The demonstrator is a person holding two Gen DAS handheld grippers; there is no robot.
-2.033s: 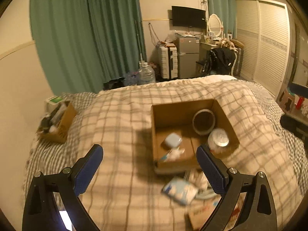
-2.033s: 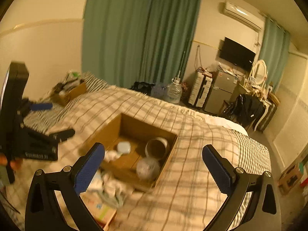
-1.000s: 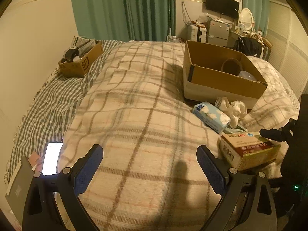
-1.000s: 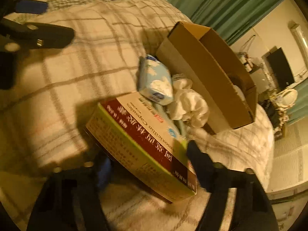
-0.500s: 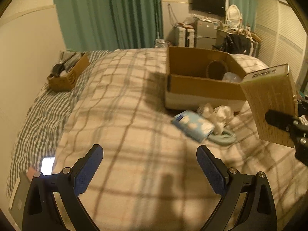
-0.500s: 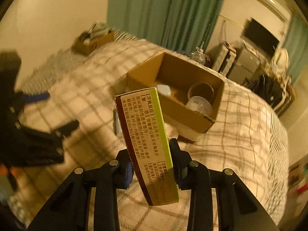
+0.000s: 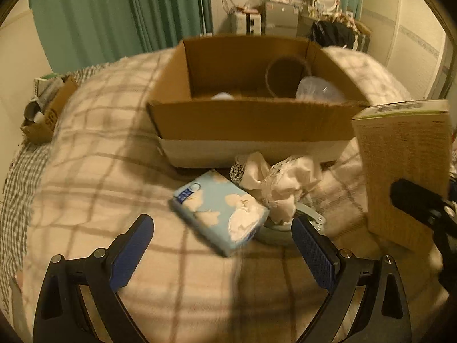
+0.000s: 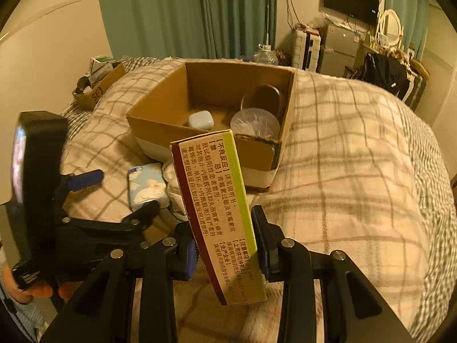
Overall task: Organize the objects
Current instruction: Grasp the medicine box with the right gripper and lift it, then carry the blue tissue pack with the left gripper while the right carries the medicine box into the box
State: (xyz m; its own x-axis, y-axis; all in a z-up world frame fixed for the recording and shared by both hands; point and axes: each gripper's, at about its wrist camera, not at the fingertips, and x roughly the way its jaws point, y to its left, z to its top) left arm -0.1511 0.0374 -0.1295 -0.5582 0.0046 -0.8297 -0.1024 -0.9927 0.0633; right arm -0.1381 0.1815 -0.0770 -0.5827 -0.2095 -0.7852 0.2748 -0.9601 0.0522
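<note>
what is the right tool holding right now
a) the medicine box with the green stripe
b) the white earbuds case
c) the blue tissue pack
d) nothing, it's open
a: in the right wrist view the right tool is shut on the medicine box, held up in front of the cardboard box, while the tissue pack lies on the bed.

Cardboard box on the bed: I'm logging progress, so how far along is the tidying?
Done: the cardboard box already holds a white case, a round tin and a clear lid. In hand: the right gripper clamps a medicine carton. Left: tissue pack and white cloth, by the open left gripper.
</note>
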